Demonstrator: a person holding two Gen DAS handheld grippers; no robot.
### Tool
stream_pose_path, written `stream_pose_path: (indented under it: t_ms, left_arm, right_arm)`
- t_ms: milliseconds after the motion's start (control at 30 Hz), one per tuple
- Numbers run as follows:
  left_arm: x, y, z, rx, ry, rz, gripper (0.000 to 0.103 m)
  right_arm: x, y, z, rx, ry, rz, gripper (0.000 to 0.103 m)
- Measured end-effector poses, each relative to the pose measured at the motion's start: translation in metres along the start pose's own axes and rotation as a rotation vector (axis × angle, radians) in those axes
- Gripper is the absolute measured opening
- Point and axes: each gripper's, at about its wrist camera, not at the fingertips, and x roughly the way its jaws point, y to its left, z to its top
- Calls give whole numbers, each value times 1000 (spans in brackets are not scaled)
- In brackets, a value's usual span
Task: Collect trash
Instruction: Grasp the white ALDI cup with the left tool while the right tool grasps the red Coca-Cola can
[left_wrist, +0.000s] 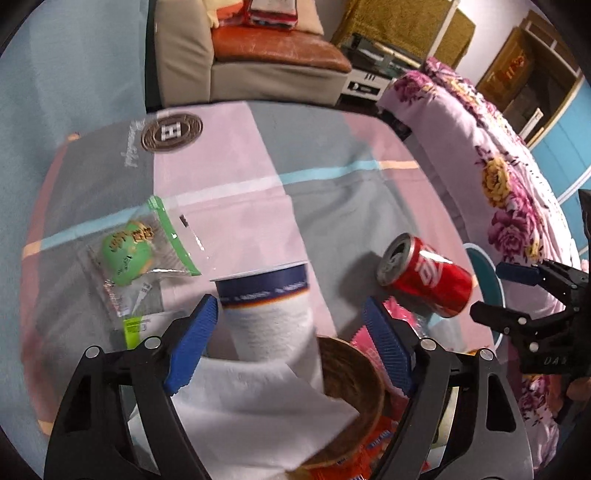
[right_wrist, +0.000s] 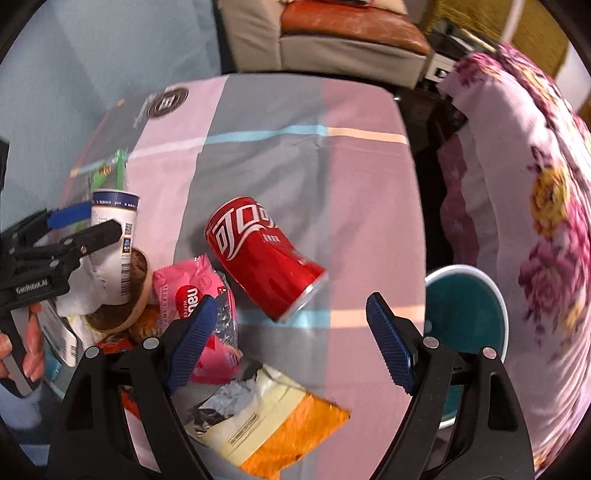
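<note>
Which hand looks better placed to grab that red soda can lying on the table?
Probably the right. Its tool is open, pointing down with the red can just ahead between its fingers. The left tool is lined up on the white cup instead, with the can off to its side.

Both grippers — left (left_wrist: 291, 345), right (right_wrist: 291, 343) — angle downward, jaws spread

Cloth-covered table (right_wrist: 280, 110): red can (right_wrist: 264, 258) on side, pink wrapper (right_wrist: 184, 291), yellow-orange packet (right_wrist: 273, 424), green-sealed bag (left_wrist: 136, 254).

red can (right_wrist: 264, 258) on its side, pink wrapper (right_wrist: 192, 291) beside
</note>
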Motion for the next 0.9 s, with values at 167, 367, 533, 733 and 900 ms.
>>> stream_pose_path:
  t_ms: [167,367,533,733,900]
  left_arm:
    - [16,7,0,-10,42,-17,54]
    - [16,5,-4,17,37,-19,54]
    - [22,5,-2,28,59,-29,54]
    - [30,-1,0,45,83,-17,54]
    - [31,-9,0,69,73,-1,52]
  right_arm:
    - [19,9,11,-63,23,-12,79]
    - [32,17,23,-124,33,-10,72]
    - [42,22,30,-165,38,1,70]
    - [55,22,32,-165,64,52,70]
    - [59,10,25,-108,71,109,63]
